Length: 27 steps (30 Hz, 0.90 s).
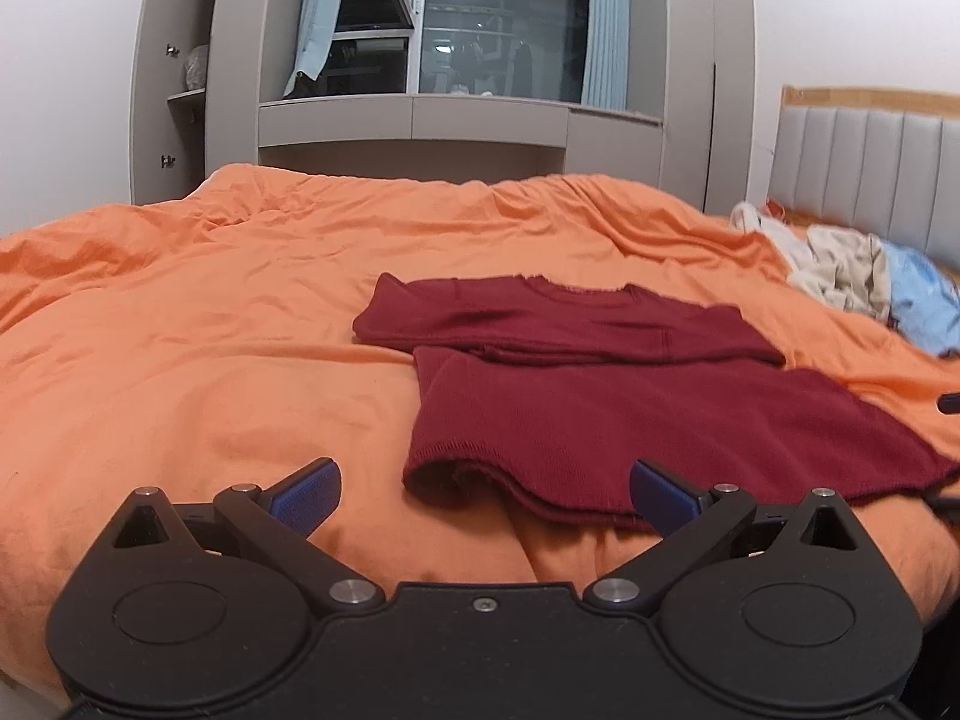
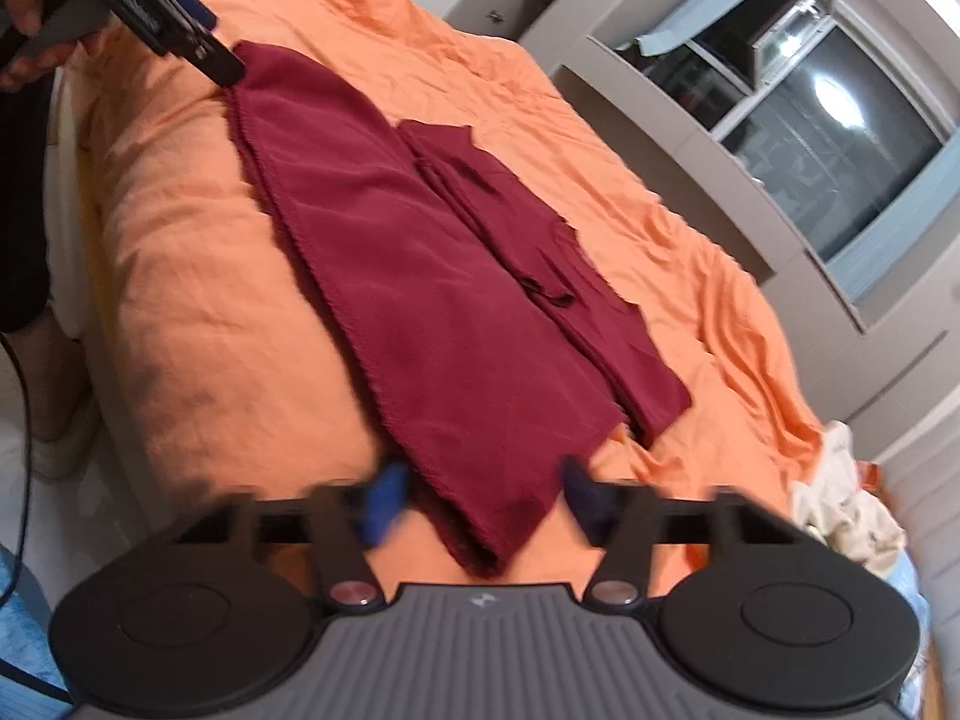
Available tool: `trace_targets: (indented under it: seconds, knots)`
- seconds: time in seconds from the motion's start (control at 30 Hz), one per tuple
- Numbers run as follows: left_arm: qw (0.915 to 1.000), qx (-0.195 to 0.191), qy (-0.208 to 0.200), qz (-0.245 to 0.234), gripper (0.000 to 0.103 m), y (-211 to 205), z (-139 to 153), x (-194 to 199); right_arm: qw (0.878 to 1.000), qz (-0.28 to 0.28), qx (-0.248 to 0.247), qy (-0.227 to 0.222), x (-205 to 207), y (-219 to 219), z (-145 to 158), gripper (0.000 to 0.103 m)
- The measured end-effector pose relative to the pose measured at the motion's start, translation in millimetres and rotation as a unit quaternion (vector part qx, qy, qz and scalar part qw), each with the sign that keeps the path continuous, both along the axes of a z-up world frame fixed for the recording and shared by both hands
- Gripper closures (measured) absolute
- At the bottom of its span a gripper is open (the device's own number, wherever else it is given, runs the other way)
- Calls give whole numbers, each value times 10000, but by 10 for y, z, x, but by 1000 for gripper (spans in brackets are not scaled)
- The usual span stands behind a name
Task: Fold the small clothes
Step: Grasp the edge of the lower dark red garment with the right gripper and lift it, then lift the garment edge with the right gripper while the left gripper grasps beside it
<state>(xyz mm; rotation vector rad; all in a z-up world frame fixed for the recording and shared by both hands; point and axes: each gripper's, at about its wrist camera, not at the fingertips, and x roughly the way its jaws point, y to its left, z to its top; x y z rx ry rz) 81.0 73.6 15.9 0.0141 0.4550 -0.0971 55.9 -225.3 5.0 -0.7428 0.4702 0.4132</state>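
A dark red T-shirt (image 1: pixel 600 384) lies flat on the orange bedcover (image 1: pixel 210 330), its lower half folded up over the body. My left gripper (image 1: pixel 486 495) is open, its blue pads on either side of the shirt's near left hem corner, just short of it. In the right wrist view the same shirt (image 2: pixel 432 276) runs away from the camera. My right gripper (image 2: pixel 480 498) is open and blurred, with the shirt's near corner between its pads. The left gripper (image 2: pixel 192 30) also shows at the shirt's far corner, held by a hand.
A pile of cream and light blue clothes (image 1: pixel 864 282) lies at the right by the grey padded headboard (image 1: pixel 870 180). Grey cabinets and a dark window (image 1: pixel 480 30) stand behind the bed. The bed's near edge and the floor (image 2: pixel 36 420) show at the left.
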Motion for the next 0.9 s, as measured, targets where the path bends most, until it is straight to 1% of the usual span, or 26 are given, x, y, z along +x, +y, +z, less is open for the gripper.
trace_targets:
  seconds: [0.03,0.07,0.13,0.23,0.3,0.37,0.53,0.67,0.77,0.8,0.83,0.87,0.9]
  knots:
    - [9999,100,22,-3,1,-18,-4,14,9998,-23,174,-33,15,-18,35,88]
    - [9997,246,30,0,1,-51,-12,19,9993,-64,360,-88,29,-45,80,89]
    - [9984,570,8,-11,1,-126,-17,34,9959,-147,883,-160,85,-144,202,92]
    - [9927,1204,-16,-37,1,-270,-58,60,9864,-360,1583,-255,167,-320,404,95]
    - [9880,1538,-37,-137,1,-352,-83,72,9807,-481,1857,-367,216,-412,508,96]
    - [9854,1690,-35,-206,1,-391,-91,90,9765,-558,2036,-431,273,-493,592,96]
    - [9854,1684,60,-260,1,-368,-58,173,9742,-591,2136,-432,339,-609,666,96]
    - [9792,2019,-76,-182,5,-389,-38,221,9743,-594,2128,-437,313,-611,629,96]
    - [9735,2280,-137,-95,16,-417,-31,284,9748,-604,2100,-438,298,-607,601,96]
    - [9716,2361,-132,-70,22,-424,-34,299,9755,-602,2069,-447,290,-602,580,96]
    - [9708,2395,-121,-65,28,-424,-35,308,9765,-602,2019,-464,281,-603,567,96]
    - [9709,2390,-105,-76,31,-420,-32,313,9775,-599,1968,-477,271,-583,542,96]
    - [9719,2350,-99,-99,37,-411,-25,311,9786,-588,1909,-489,253,-564,519,96]
